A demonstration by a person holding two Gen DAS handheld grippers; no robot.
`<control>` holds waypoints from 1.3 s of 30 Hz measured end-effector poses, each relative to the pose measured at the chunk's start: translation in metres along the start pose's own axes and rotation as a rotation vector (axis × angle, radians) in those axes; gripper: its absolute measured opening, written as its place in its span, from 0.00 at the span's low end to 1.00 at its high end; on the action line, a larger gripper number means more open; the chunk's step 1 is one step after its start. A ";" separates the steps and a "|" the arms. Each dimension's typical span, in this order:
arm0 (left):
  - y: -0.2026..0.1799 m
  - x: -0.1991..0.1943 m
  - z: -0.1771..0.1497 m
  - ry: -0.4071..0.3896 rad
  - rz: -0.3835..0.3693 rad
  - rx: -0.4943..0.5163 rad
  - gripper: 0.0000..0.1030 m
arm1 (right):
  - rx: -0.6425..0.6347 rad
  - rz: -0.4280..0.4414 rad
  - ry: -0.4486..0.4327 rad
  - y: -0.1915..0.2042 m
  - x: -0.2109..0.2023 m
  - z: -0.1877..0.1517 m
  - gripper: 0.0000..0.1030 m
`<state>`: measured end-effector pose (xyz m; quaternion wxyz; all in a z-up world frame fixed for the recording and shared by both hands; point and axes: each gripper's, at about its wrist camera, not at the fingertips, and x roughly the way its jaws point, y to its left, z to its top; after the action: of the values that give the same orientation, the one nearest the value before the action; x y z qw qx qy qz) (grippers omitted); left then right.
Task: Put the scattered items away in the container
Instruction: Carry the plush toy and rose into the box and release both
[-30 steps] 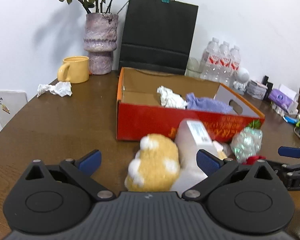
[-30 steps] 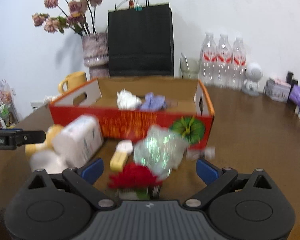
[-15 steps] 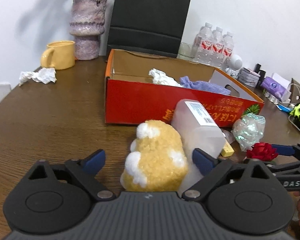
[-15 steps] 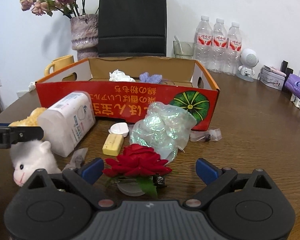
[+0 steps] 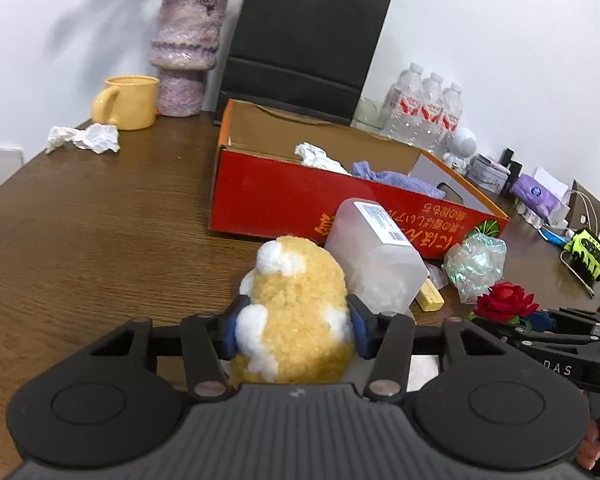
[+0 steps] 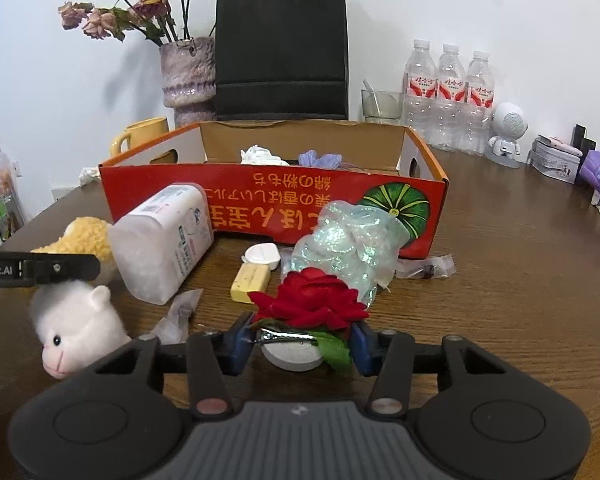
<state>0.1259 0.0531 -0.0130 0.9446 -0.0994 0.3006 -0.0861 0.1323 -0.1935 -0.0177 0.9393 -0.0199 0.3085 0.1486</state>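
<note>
1. A brown wooden table (image 5: 100, 220) stands against a white wall, with a black paper bag (image 6: 282, 48), a purple vase (image 5: 186, 52) and a yellow mug (image 5: 130, 100) at the back.
2. The red cardboard box (image 6: 276, 196) sits open mid-table; a crumpled white tissue (image 6: 262, 156) and a lilac cloth (image 6: 320, 159) already lie inside it.
3. The left gripper (image 5: 294, 330) points forward and downward, low over the table. Its jaws have just been closing, and the blue pads now press both flanks of the yellow plush toy (image 5: 296, 312), which stands just in front of the box beside a white plastic jar (image 5: 376, 256) lying on its side.
4. The right gripper (image 6: 300, 344) is pitched down likewise, near the left one. Its jaws have just been closing on the red rose (image 6: 312, 300): the pads sit against its clip and leaf.
5. An iridescent plastic bag (image 6: 348, 240) and a yellow eraser (image 6: 250, 280) lie loose before the box.
6. Fingertips of a hand (image 5: 596, 440) show at the left view's lower right edge.
</note>
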 end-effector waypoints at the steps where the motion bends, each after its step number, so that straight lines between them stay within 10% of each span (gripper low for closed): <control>1: 0.000 -0.002 0.000 -0.005 0.002 -0.005 0.49 | 0.003 0.003 -0.004 -0.001 -0.002 0.000 0.46; 21: -0.008 -0.035 0.013 -0.103 -0.014 -0.065 0.49 | 0.018 0.032 -0.097 -0.006 -0.035 0.003 0.45; 31: -0.028 -0.026 0.087 -0.260 -0.069 -0.062 0.49 | 0.019 0.077 -0.251 -0.013 -0.030 0.084 0.45; 39: -0.017 0.051 0.131 -0.234 -0.034 -0.115 0.49 | 0.006 0.067 -0.227 -0.026 0.038 0.136 0.45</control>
<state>0.2421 0.0432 0.0673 0.9644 -0.1677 0.1913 -0.0726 0.2465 -0.1905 0.0687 0.9628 0.0101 0.2009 0.1803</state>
